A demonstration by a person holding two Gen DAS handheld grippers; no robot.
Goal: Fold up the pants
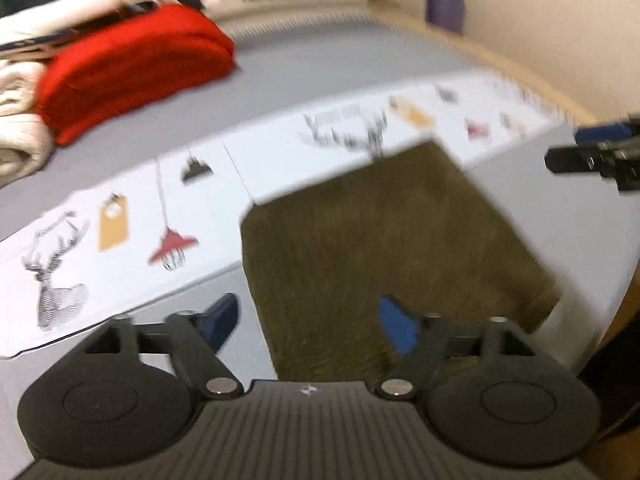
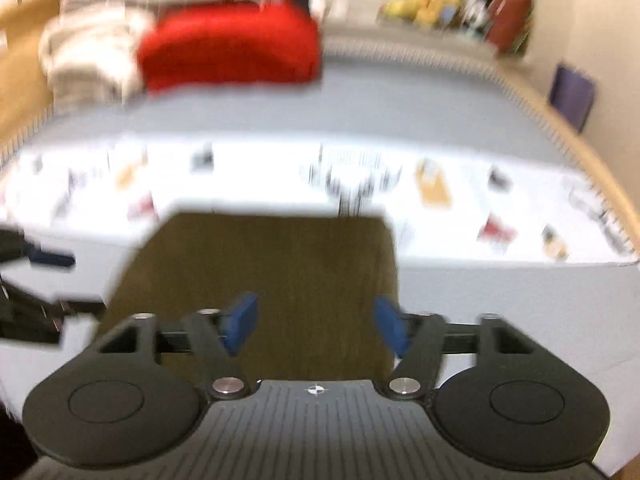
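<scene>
On the grey bed: olive-brown pants [image 1: 384, 248] lie folded into a compact rectangle, their far edge overlapping a white printed strip [image 1: 132, 220].
Landmark: the pants; every place below is given from them.
Left gripper [image 1: 308, 326]: fingers spread wide with nothing between them, hovering above the near edge of the pants towards their left corner; its left finger stands over bare bed just beside the cloth.
Right gripper [image 2: 316, 324]: fingers spread wide and empty, above the near edge of the pants, both fingers over cloth.
Key relation: the pants lie straight ahead of and below both sets of fingers; the bundle looks slightly longer running away from the grippers, though blur makes this uncertain. Neither hand seems clearly nearer.
Beyond the pants: a folded red garment [image 1: 136, 68] beside cream laundry [image 1: 20, 128], well apart.
Writing: none readable; the strip shows drawn deer, lamps and tags, smeared by blur.
Progress, as a judgement: the fold looks finished or close to it.
</scene>
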